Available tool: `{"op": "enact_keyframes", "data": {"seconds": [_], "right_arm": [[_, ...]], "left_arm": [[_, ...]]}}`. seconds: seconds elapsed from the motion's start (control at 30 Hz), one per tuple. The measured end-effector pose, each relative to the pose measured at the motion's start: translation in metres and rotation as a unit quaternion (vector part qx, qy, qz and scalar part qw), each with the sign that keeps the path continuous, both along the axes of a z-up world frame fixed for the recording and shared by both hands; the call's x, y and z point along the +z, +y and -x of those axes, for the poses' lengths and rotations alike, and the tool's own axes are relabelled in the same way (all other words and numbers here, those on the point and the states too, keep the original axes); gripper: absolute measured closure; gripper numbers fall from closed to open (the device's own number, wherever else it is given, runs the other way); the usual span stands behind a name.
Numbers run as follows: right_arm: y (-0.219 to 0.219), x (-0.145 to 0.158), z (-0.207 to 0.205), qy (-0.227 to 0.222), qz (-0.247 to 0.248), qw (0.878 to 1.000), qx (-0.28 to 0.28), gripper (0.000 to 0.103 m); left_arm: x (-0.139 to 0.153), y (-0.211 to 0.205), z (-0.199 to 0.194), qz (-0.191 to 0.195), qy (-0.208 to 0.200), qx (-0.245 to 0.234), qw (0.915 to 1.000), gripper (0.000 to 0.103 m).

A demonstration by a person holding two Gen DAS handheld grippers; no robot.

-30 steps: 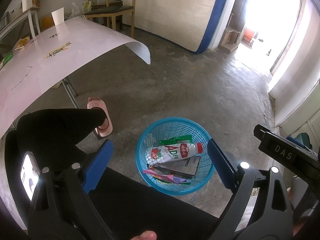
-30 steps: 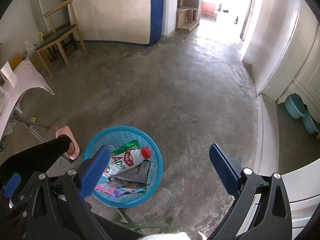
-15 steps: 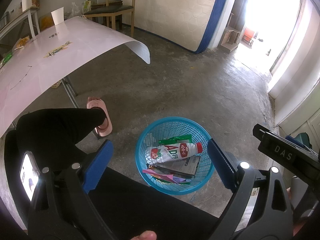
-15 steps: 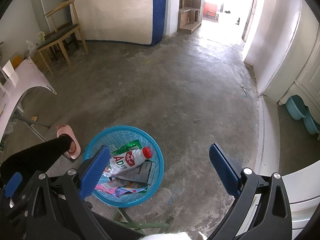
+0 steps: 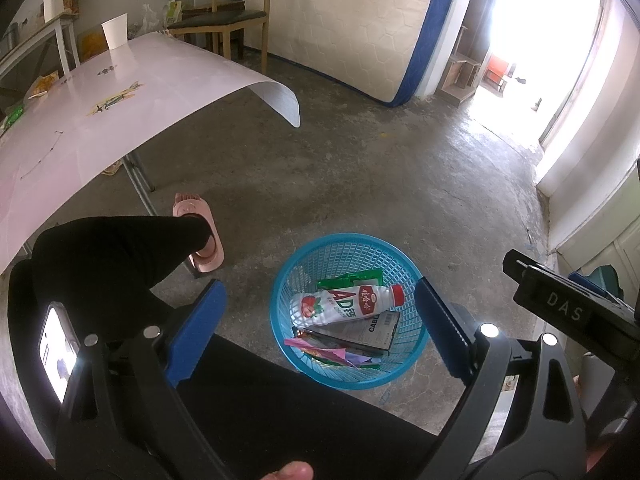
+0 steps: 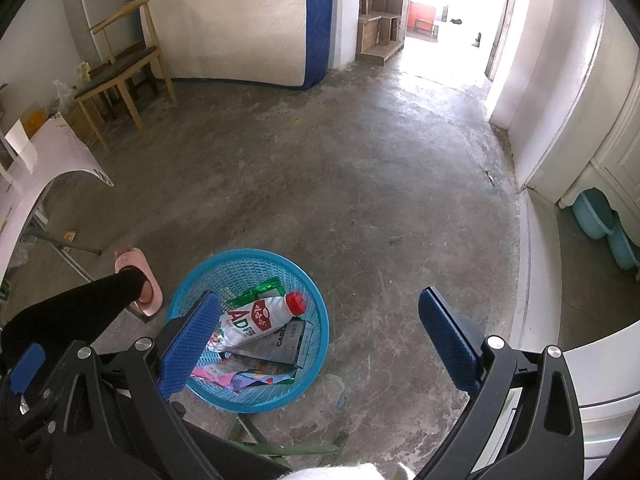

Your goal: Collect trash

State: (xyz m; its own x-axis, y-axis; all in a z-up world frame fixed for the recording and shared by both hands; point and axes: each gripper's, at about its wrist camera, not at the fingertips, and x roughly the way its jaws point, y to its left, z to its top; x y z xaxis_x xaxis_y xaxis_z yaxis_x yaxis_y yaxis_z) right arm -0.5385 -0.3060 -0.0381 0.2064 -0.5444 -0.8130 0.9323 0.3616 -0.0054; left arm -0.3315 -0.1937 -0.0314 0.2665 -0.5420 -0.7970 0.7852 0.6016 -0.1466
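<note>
Left wrist view pretty much shows the whole deal: big concrete floor (image 5: 360, 168) with loads of open space running out toward the bright doorway (image 5: 532, 36), a mattress (image 5: 352, 20) leaning on the far wall and a wooden chair (image 5: 228, 12) next to it. The white table (image 5: 100, 112) takes up the left side, its sheet corner drooping over the edge, with a paper cup (image 5: 115, 35) standing at the far end and a few scraps on top. On the floor sits the blue mesh basket (image 5: 320, 256), right beside the person's leg in black and a pink slipper (image 5: 200, 236). Inside the basket the trash is piled up: a white AD drink bottle (image 5: 344, 304) with a red cap lying on its side on top, a dark flat box (image 5: 372, 330) under it, a green wrapper (image 5: 352, 278) behind, and pink and purple wrappers (image 5: 320, 346) at the near edge. The left gripper (image 5: 320, 332) hangs over the basket with its blue pads spread wide, nothing between them. The right gripper (image 6: 320, 336) is spread just as wide and empty, its left pad over the basket rim and its right pad over bare floor. Two teal tubs (image 6: 600, 220) sit tucked by the cabinet on the right.
</note>
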Motion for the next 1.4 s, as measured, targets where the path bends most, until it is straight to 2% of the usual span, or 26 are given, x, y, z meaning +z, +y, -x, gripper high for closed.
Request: {"op": "enact_keyframes", "data": {"seconds": [1.4], "right_arm": [[-0.012, -0.007, -0.002, 0.001, -0.015, 1.0, 0.005, 0.006]], "left_arm": [[0.0, 0.001, 0.001, 0.0, 0.002, 0.0, 1.0, 0.012]]}}
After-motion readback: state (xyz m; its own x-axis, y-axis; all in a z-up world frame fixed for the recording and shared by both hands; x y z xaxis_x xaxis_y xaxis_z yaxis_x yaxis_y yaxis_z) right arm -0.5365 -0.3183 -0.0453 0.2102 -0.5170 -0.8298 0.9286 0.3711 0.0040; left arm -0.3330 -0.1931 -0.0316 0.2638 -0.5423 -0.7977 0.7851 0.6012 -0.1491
